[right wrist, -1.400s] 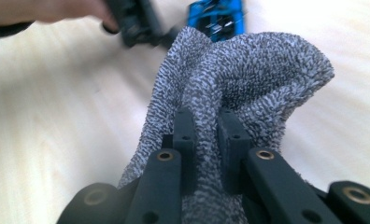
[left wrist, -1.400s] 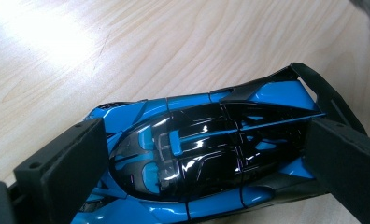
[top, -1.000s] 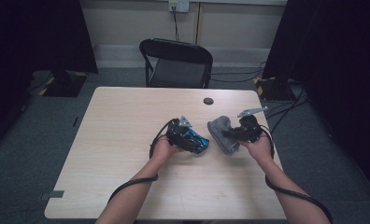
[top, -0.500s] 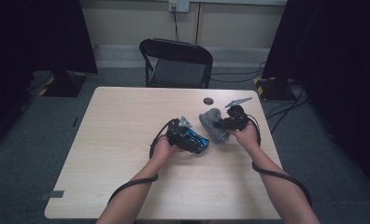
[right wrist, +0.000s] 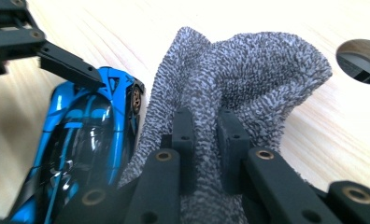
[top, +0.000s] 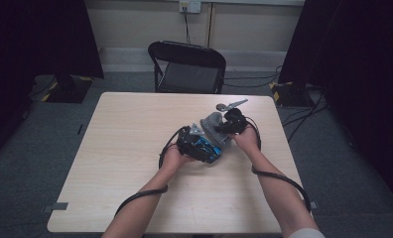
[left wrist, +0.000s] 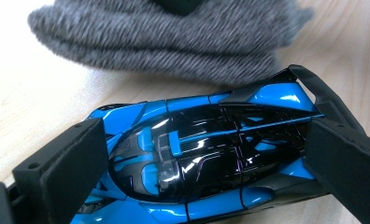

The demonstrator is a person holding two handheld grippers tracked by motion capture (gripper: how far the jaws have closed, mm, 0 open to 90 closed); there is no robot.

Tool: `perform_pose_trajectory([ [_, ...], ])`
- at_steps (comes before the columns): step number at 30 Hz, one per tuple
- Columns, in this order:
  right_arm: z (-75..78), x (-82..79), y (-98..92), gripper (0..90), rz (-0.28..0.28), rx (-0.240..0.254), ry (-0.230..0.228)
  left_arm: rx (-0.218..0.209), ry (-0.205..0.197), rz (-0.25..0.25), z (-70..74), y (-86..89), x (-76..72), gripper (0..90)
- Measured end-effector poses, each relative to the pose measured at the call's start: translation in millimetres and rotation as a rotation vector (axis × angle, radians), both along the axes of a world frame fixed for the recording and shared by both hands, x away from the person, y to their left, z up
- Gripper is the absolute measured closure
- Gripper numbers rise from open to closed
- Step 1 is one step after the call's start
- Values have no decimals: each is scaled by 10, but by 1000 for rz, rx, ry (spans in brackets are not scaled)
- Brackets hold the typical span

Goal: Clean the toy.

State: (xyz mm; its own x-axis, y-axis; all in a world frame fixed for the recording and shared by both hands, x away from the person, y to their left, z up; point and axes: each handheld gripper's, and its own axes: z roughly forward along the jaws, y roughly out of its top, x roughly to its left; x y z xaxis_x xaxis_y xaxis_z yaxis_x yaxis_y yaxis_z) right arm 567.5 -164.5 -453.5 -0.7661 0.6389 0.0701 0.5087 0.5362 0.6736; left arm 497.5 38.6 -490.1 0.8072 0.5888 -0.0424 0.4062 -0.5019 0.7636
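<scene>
Our right gripper (right wrist: pixel 205 135), clamped on the grey cloth (right wrist: pixel 248 88), has just carried it across the counter (top: pixel 125 144) against the blue toy car (left wrist: pixel 206 154), which our left gripper (left wrist: pixel 197 163) pins between its jaws mid-counter; we judge the wiping can begin

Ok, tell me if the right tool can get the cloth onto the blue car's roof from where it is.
Probably yes. The right tool grips the grey cloth right beside the blue car, whose roof lies bare between the left tool's jaws at its ends.
</scene>
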Motion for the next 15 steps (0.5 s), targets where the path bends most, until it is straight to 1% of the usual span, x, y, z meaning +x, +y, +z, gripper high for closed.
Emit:
perform_pose_trajectory([
  [2, -39, 12, 65, 801, 6, -14, 0, -1, -3, 0, -1, 1, -1, 0],
  [6, -121, 19, 186, 795, 19, -24, 1, -3, -3, -1, -4, 4, -1, 0],
  [8, -172, 11, 247, 791, 43, -30, 7, -3, -5, 0, -4, 4, -3, 0],
  [9, -202, 5, 278, 788, 49, -53, 6, -8, -6, 2, -7, 4, -4, 0],
  [10, -238, -1, 301, 786, 55, -64, 7, -10, -6, 3, -10, 6, -7, 0],
  [12, -283, -11, 309, 789, 45, -44, 5, -10, -7, 3, -11, 7, -8, 0],
  [15, -305, -2, 277, 796, 18, -9, 35, -10, -8, 3, -11, 5, -8, 0],
])
